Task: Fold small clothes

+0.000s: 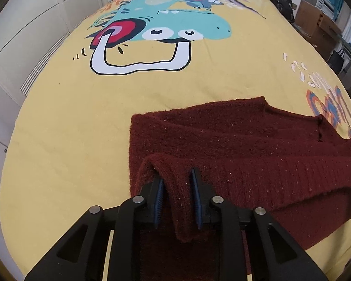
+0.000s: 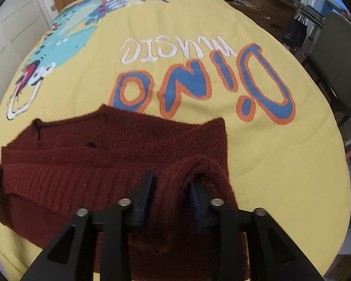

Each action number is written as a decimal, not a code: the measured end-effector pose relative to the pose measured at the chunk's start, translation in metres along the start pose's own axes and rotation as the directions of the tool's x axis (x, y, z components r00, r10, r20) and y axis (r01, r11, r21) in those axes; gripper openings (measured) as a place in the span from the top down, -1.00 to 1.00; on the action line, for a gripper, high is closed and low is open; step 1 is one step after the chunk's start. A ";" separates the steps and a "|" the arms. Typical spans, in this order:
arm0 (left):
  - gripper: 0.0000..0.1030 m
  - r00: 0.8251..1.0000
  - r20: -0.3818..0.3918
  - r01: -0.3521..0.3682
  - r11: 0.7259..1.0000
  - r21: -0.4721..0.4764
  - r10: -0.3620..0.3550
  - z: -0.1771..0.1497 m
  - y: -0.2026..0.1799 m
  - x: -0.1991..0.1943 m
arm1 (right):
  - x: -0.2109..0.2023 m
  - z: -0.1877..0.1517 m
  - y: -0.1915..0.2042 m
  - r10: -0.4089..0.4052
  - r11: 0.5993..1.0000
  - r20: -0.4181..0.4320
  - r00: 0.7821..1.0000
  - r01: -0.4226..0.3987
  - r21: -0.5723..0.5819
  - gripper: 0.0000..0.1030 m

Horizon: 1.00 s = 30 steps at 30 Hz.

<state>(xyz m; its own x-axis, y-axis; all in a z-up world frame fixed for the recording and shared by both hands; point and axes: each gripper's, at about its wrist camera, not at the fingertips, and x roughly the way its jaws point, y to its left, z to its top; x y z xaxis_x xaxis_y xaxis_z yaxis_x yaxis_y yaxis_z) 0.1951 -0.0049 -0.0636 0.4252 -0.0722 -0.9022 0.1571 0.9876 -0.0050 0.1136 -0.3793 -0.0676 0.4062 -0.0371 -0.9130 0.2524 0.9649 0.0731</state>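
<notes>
A dark red knit sweater (image 1: 245,140) lies folded on the yellow printed bed cover (image 1: 70,117), its near ribbed edge doubled over onto the body. My left gripper (image 1: 176,175) stands over the sweater's near left corner. A raised fold of knit sits loosely between its blue pads, and the jaws are slightly apart. In the right wrist view the same sweater (image 2: 105,145) fills the lower left. My right gripper (image 2: 172,180) is at the near right corner, jaws apart, with a hump of knit between them and not pinched.
White wardrobe doors (image 1: 23,35) run along the bed's left side. A black bag (image 1: 283,0) and cardboard boxes (image 1: 316,21) stand off the far right corner. A grey chair (image 2: 334,58) is beside the right edge. Bare cover (image 2: 280,164) stretches beyond the sweater.
</notes>
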 end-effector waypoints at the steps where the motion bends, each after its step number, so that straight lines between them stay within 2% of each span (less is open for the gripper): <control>1: 0.45 1.000 0.007 -0.002 1.000 0.004 0.002 0.001 -0.001 -0.002 | -0.002 0.001 0.000 0.005 1.000 0.009 1.000 -0.005 0.003 -0.23; 2: 0.13 1.000 0.012 -0.006 1.000 0.004 0.006 0.003 -0.002 -0.005 | -0.005 0.000 -0.001 0.005 1.000 0.019 1.000 -0.005 0.002 -0.37; 4: -0.27 0.999 0.046 -0.015 1.000 0.005 0.015 0.005 -0.002 -0.016 | -0.015 0.002 0.000 0.004 1.000 0.053 0.999 -0.004 -0.004 -0.47; 7: -0.31 0.997 0.070 0.035 0.999 -0.006 -0.034 0.008 -0.004 -0.032 | -0.026 0.004 0.004 0.027 1.000 0.082 0.996 -0.027 -0.009 -0.55; 10: -0.81 0.994 0.082 0.076 0.997 0.016 -0.077 0.009 -0.014 -0.044 | -0.041 0.000 0.017 0.040 0.998 0.129 0.991 -0.034 -0.044 -0.66; 11: -0.89 0.992 0.085 0.088 0.996 0.029 -0.090 0.008 -0.018 -0.047 | -0.045 -0.001 0.022 0.044 0.998 0.140 0.989 -0.036 -0.057 -0.73; 14: -0.97 0.987 0.085 0.130 0.990 0.062 -0.135 0.000 -0.034 -0.051 | -0.050 -0.015 0.044 0.066 0.992 0.168 0.984 -0.047 -0.113 -0.99; 16: -0.97 0.981 0.101 0.161 0.985 0.068 -0.167 -0.009 -0.042 -0.052 | -0.047 -0.027 0.056 0.078 0.989 0.175 0.981 -0.054 -0.138 -0.99; 18: -0.98 0.980 0.105 0.158 0.984 0.088 -0.167 -0.020 -0.052 -0.048 | -0.041 -0.044 0.069 0.094 0.984 0.185 0.978 -0.062 -0.170 -0.99; 21: -0.98 0.982 0.068 0.168 0.979 0.114 -0.176 -0.038 -0.065 -0.035 | -0.027 -0.068 0.083 0.083 0.979 0.184 0.979 -0.046 -0.197 -0.99; 24: -0.98 0.987 0.045 0.147 0.978 0.147 -0.155 -0.054 -0.072 -0.018 | -0.010 -0.088 0.088 0.089 0.980 0.151 0.985 -0.060 -0.189 -0.99; 27: -0.98 0.992 0.010 0.126 0.984 0.130 -0.128 -0.066 -0.066 0.002 | 0.007 -0.102 0.086 0.057 0.982 0.121 0.991 -0.034 -0.184 -0.99; 30: -0.98 0.995 0.017 0.100 0.985 0.140 -0.103 -0.073 -0.055 0.009 | 0.012 -0.107 0.072 0.056 0.986 0.120 0.991 -0.036 -0.161 -0.99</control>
<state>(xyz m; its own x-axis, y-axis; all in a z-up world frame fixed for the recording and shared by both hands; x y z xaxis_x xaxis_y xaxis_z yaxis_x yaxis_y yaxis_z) 0.1252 -0.0496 -0.1026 0.4220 -0.1761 -0.8893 0.3222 0.9460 -0.0344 0.0430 -0.2821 -0.1163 0.5226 -0.0138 -0.8525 0.0927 0.9949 0.0407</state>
